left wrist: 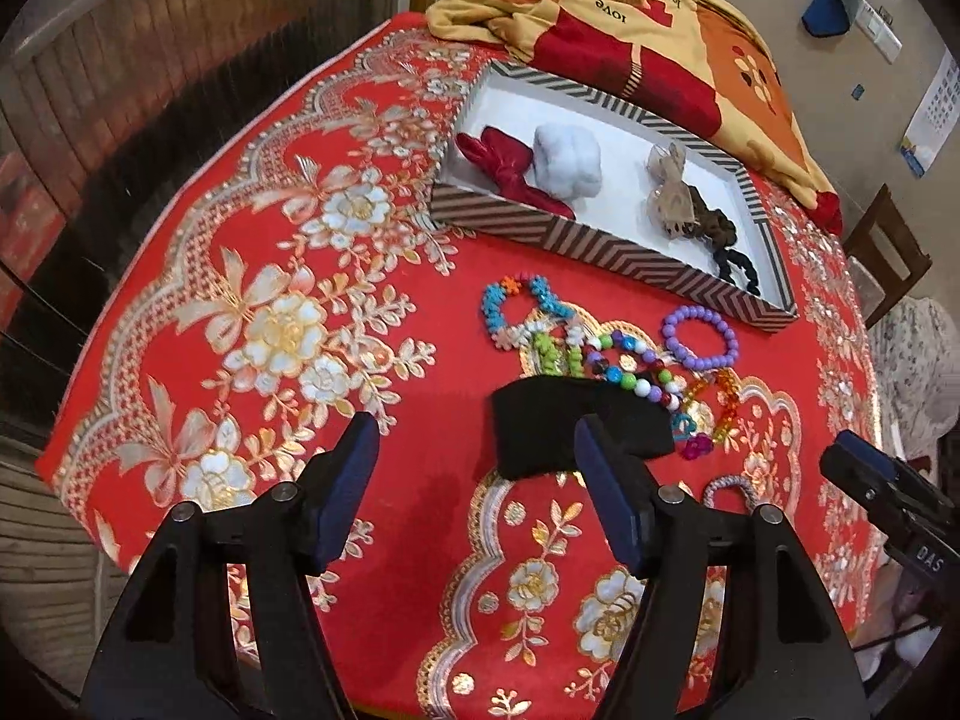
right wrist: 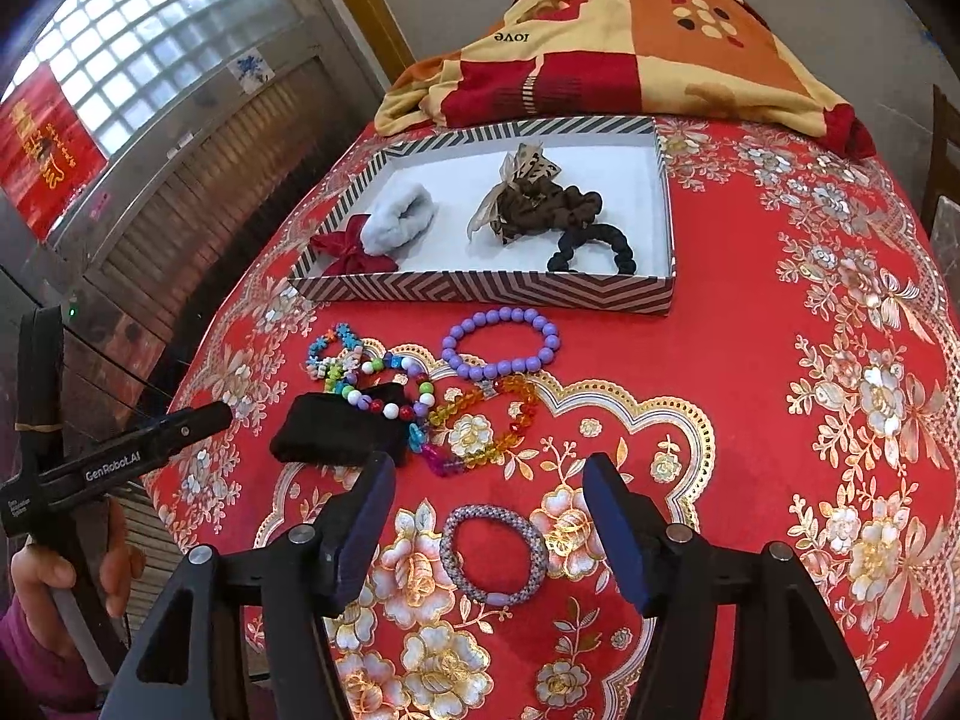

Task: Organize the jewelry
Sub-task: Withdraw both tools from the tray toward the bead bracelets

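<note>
My left gripper [left wrist: 478, 429] is open just above the red cloth, its right finger in front of a black fabric band [left wrist: 540, 420]. Nothing sits between its pads. My right gripper [right wrist: 489, 468] is open too, and a grey woven bangle [right wrist: 493, 552] lies on the cloth between its fingers, untouched. Beyond the band lie a purple bead bracelet [right wrist: 498, 342], a multicoloured bead bracelet [right wrist: 390, 390], a flower bracelet [right wrist: 336, 354] and a clear rainbow bracelet [right wrist: 492, 420]. The striped box [right wrist: 480, 288] behind them holds a red bow [right wrist: 354, 252], a white fluffy scrunchie [right wrist: 399, 219], a brown scrunchie [right wrist: 540, 198] and a black scrunchie [right wrist: 594, 246].
A folded patterned blanket [right wrist: 630, 42] fills the table's far end behind the box. The table's left edge drops off beside a slatted wall. A wooden chair [left wrist: 888, 252] stands to the right. A person's hand [right wrist: 60, 570] holds the left gripper's handle.
</note>
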